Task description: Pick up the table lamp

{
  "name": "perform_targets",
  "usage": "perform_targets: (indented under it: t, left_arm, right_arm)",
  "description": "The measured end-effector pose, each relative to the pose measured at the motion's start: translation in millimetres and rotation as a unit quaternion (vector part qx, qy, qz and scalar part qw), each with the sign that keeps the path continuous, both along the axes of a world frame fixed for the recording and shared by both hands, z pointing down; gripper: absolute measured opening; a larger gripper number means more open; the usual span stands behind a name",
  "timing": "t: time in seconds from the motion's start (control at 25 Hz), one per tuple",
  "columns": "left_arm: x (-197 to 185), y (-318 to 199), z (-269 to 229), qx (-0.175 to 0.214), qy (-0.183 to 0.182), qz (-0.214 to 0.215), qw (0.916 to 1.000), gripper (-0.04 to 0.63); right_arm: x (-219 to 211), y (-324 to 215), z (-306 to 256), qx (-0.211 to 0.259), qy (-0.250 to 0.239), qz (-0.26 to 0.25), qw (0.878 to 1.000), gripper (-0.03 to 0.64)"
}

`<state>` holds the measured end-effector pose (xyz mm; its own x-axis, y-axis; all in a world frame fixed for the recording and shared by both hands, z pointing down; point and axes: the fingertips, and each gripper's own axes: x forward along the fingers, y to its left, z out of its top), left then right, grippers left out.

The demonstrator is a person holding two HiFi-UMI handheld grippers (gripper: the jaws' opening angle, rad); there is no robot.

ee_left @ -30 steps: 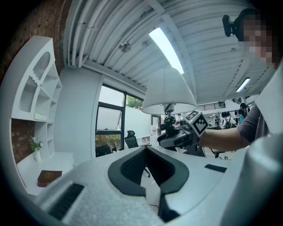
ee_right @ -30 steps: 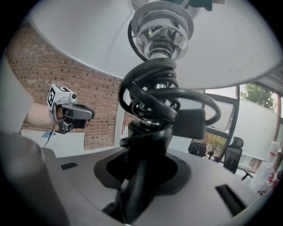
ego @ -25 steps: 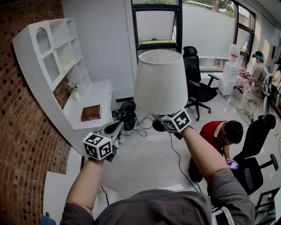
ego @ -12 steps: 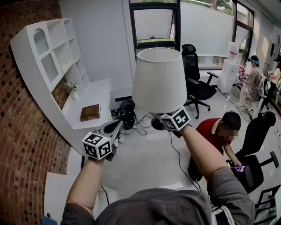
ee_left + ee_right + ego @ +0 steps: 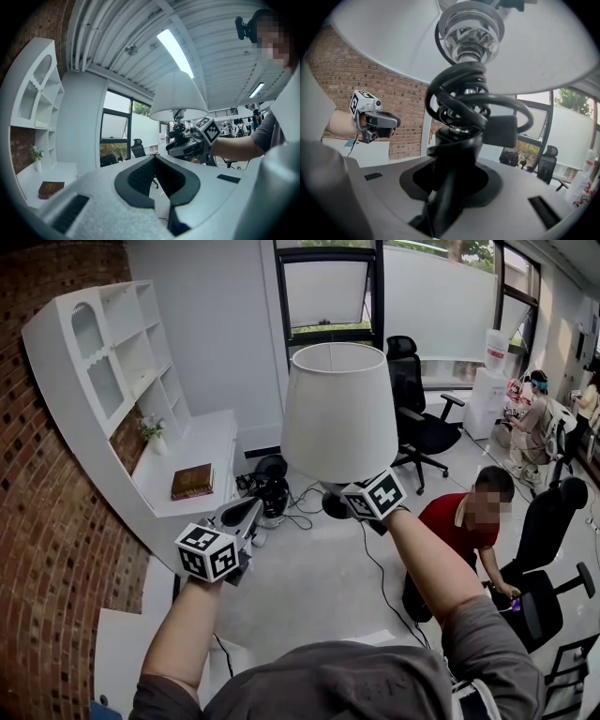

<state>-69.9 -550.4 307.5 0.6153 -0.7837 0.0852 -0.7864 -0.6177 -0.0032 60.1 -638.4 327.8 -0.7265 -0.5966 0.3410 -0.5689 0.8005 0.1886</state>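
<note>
Very little changes over the last second. The table lamp (image 5: 339,409) hangs where it hung before, up in the air to the right of the white shelf unit (image 5: 112,362) and well apart from it, with its shade upright. The right gripper (image 5: 347,502) stays clamped on the lamp's dark stem just under the shade, where the black cord (image 5: 459,101) is wound in loops; its jaws hold the same width throughout. The left gripper (image 5: 251,510) sits between the shelf unit and the lamp, its jaws together with nothing between them, and takes no part in the hold.

The only real movement is far to the right of the shelf unit. The seated person in the red top (image 5: 461,523) shifts posture, and the people standing beyond move slightly.

For the task, this steadiness suggests the pick-up is already achieved: 1 gripper carries the lamp, and it does not sag or tilt. The base is not clearly visible, so its clearance cannot be confirmed.
</note>
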Motion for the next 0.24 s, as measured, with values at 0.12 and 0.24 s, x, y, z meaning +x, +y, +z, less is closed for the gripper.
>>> perform_targets:
  t: [0.12, 0.24]
  left_arm:
    - [0.0, 1.0, 1.6, -0.002, -0.001, -0.001, 1.0000, 0.003]
    - [-0.7, 1.3, 2.7, -0.004, -0.004, -0.001, 1.0000, 0.003]
  right_arm:
    - [1.8, 1.1, 2.6, -0.001, 0.002, 0.002, 1.000, 0.124]
    - [3.0, 2.0, 5.4, -0.004, 0.004, 0.003, 1.000, 0.124]
